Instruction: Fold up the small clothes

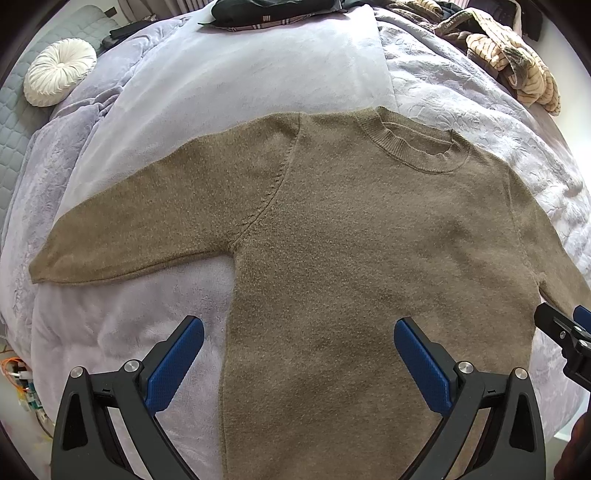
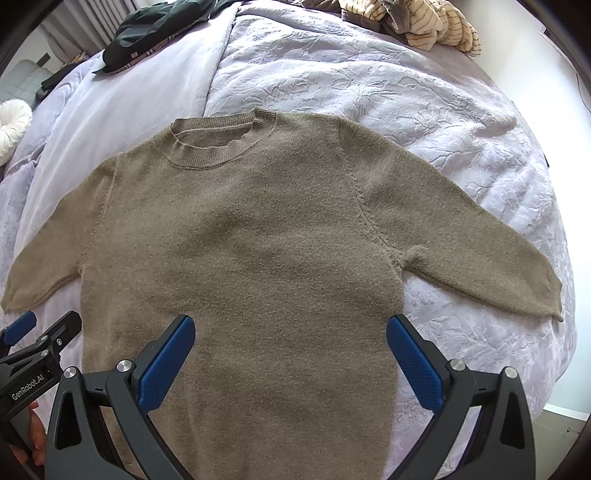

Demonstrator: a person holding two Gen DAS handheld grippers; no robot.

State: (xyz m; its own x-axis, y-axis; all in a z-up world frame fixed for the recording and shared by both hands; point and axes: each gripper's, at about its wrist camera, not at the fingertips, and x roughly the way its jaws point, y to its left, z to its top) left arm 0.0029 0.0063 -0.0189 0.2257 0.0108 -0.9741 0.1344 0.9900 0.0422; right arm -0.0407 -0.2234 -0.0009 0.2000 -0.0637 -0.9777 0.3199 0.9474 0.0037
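An olive-brown knit sweater point(image 1: 351, 240) point(image 2: 251, 240) lies flat and face up on a lavender bed, collar far, both sleeves spread sideways. My left gripper point(image 1: 298, 325) hovers open over the sweater's lower left body, its blue pads holding nothing. Over the lower right body my right gripper point(image 2: 290, 323) stands open too, with nothing between its fingers. The left sleeve point(image 1: 129, 229) reaches toward the bed's left side; the right sleeve point(image 2: 480, 251) reaches right. Each gripper shows at the edge of the other's view: the right gripper point(image 1: 565, 332) and the left gripper point(image 2: 37, 332).
The lavender quilt point(image 2: 406, 92) covers the bed. A dark folded garment point(image 1: 273, 11) lies at the far end. A striped tan-and-brown pile point(image 1: 517, 62) sits far right. A round white cushion point(image 1: 59, 72) rests far left. Cables point(image 1: 22, 384) lie on the floor at left.
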